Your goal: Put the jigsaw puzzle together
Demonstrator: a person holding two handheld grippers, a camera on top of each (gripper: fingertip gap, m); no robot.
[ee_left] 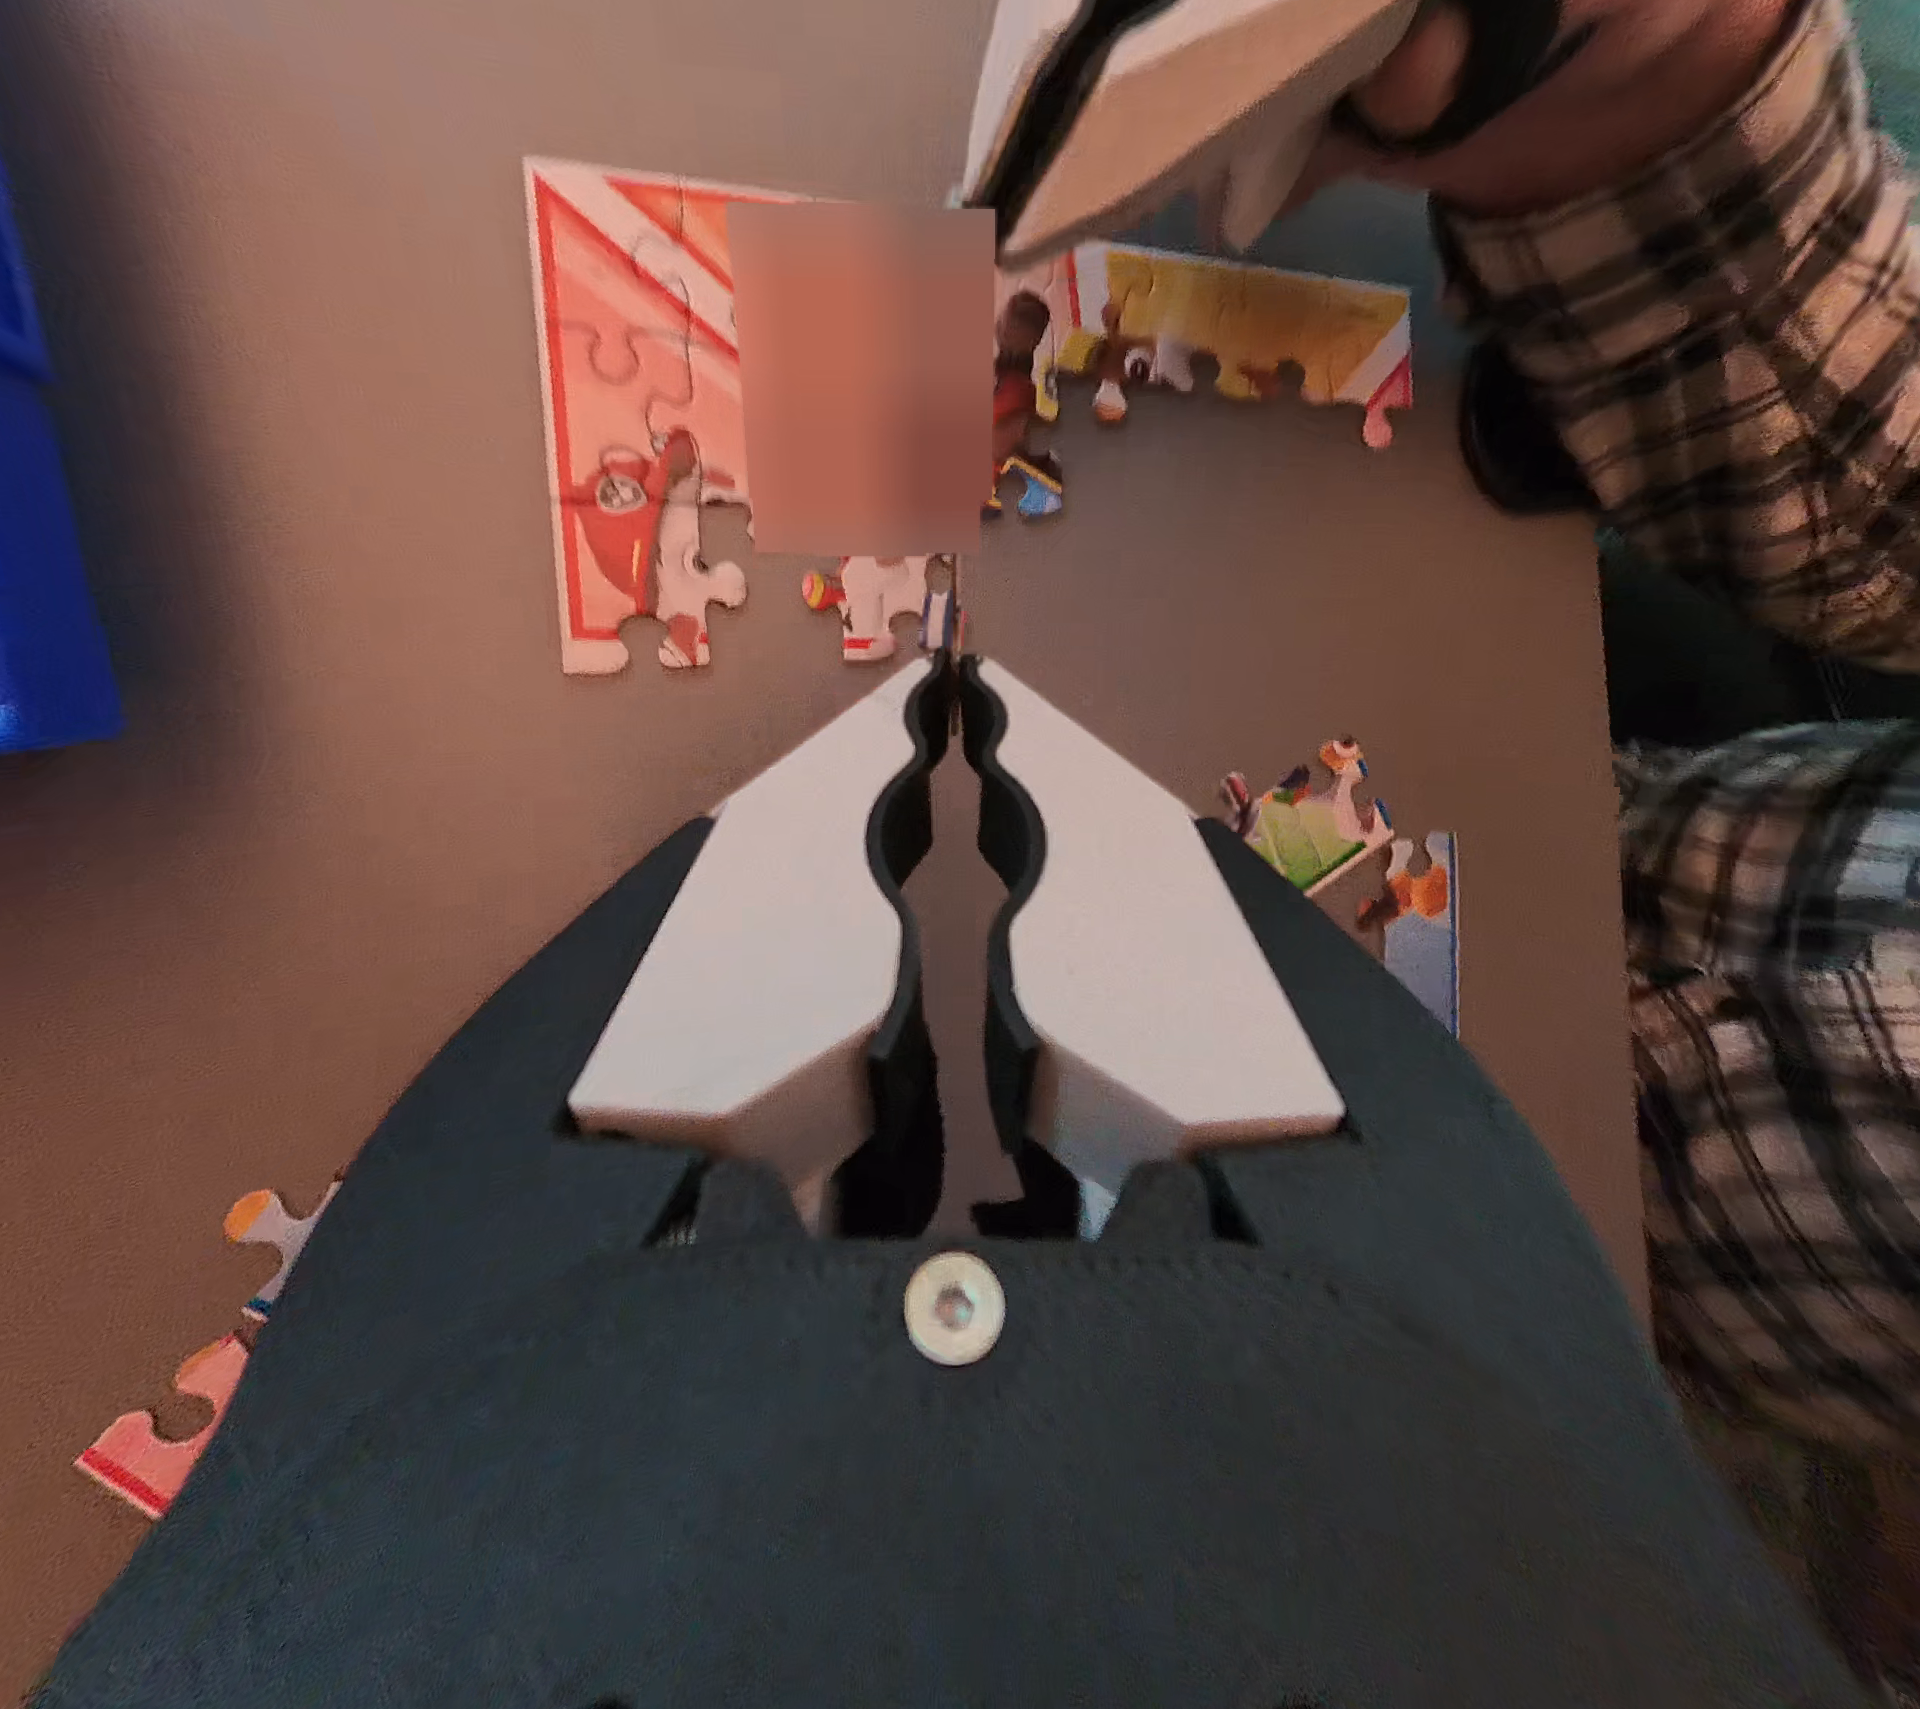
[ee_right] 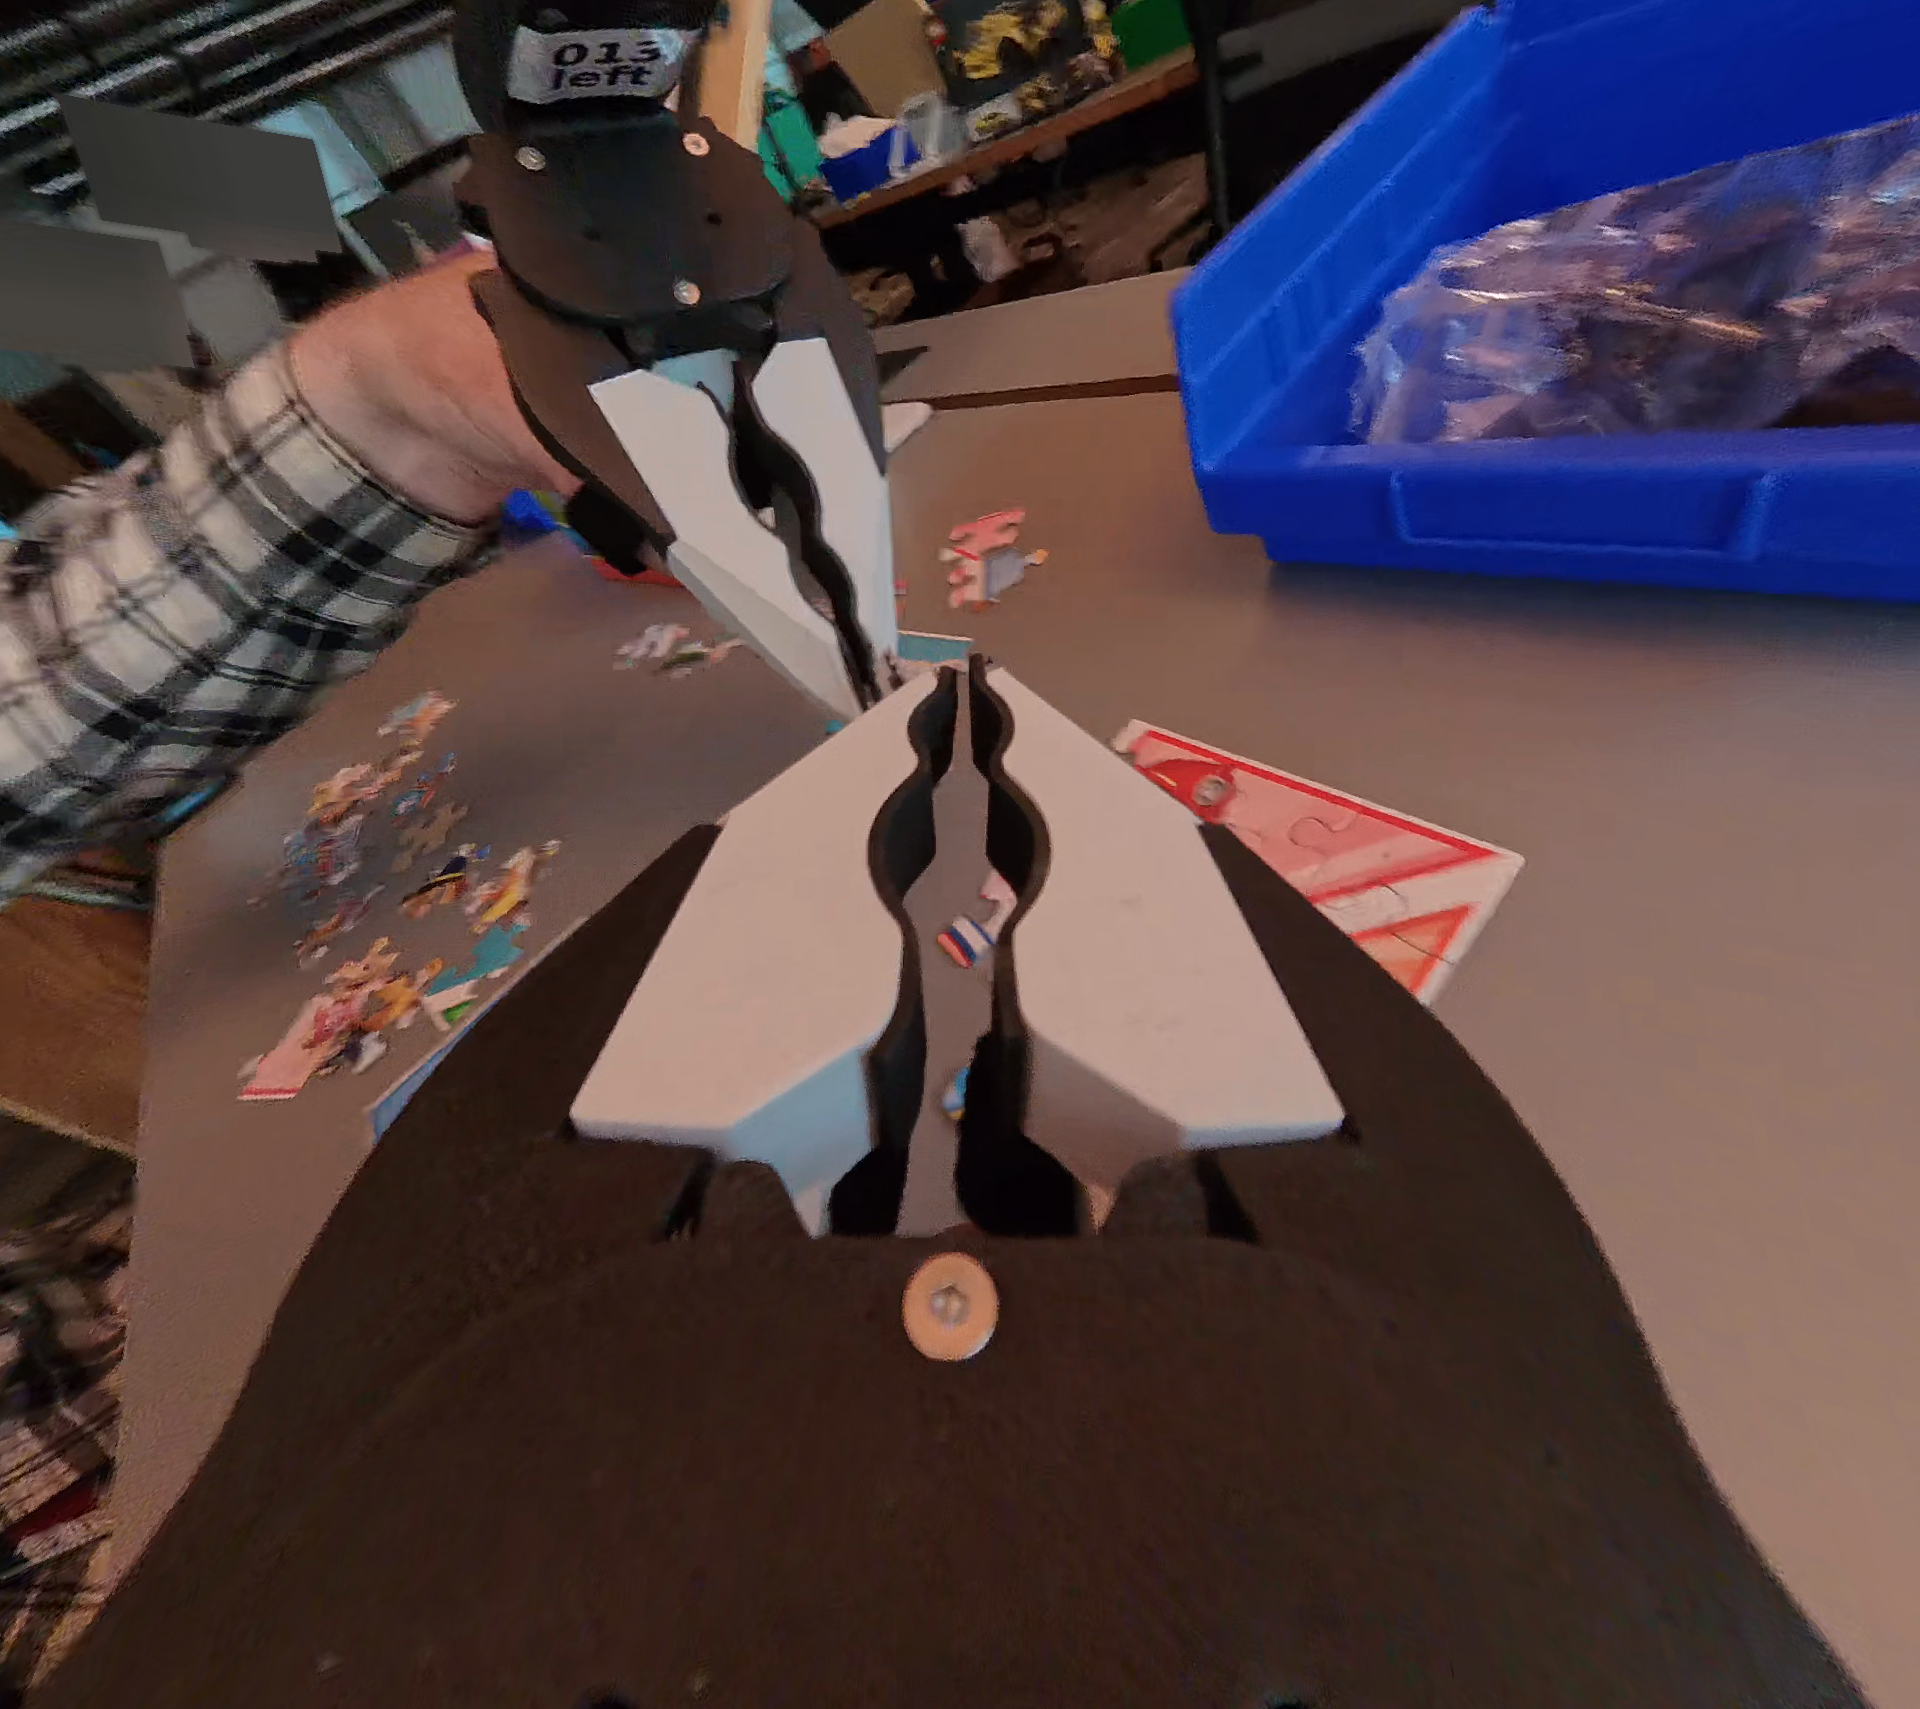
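The left gripper is pinched narrow on a puzzle piece, held on edge, likely for fitting. At 12 o'clock the joined puzzle is laid flat. At 1 o'clock the right gripper is kept nearly closed, nothing seen inside

On the tabletop, in the left wrist view, the assembled puzzle section lies at upper centre, with a joined strip of pieces to its right and two loose pieces at right of centre. In the right wrist view, a bin sits at upper right with a plastic bag inside. A scatter of loose pieces lies at left of the frame.
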